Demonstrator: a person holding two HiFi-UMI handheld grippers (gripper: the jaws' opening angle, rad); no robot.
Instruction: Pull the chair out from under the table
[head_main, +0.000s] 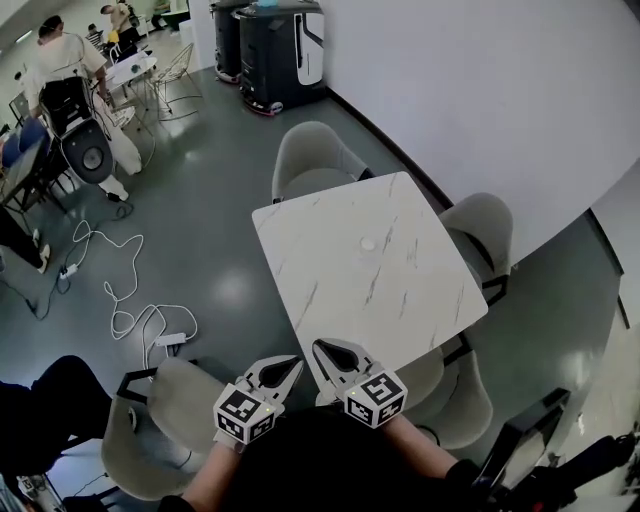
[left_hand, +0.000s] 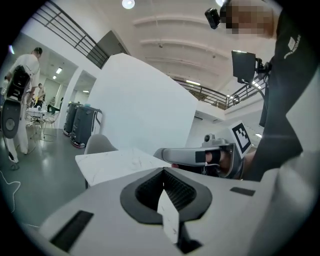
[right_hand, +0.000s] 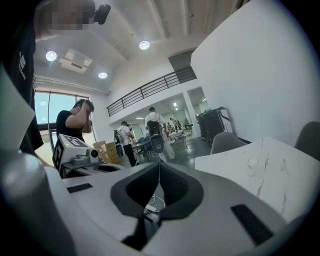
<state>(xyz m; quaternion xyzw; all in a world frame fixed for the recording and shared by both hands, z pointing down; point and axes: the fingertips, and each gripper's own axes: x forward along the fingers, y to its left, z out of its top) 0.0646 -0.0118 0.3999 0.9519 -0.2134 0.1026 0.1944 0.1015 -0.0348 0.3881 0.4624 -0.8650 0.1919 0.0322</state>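
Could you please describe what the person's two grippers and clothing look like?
The left gripper and right gripper look alike: pale grey, wedge-shaped jaws with black ribbed pads set in a dark, rounded recess. Behind the jaws each carries a cube with black-and-white square markers. No cables show on them. The person wears a black top that leaves the forearms uncovered.

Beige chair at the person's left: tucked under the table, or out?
Out: in the head view the beige shell chair stands clear of the white marble square table, with bare grey floor between them.
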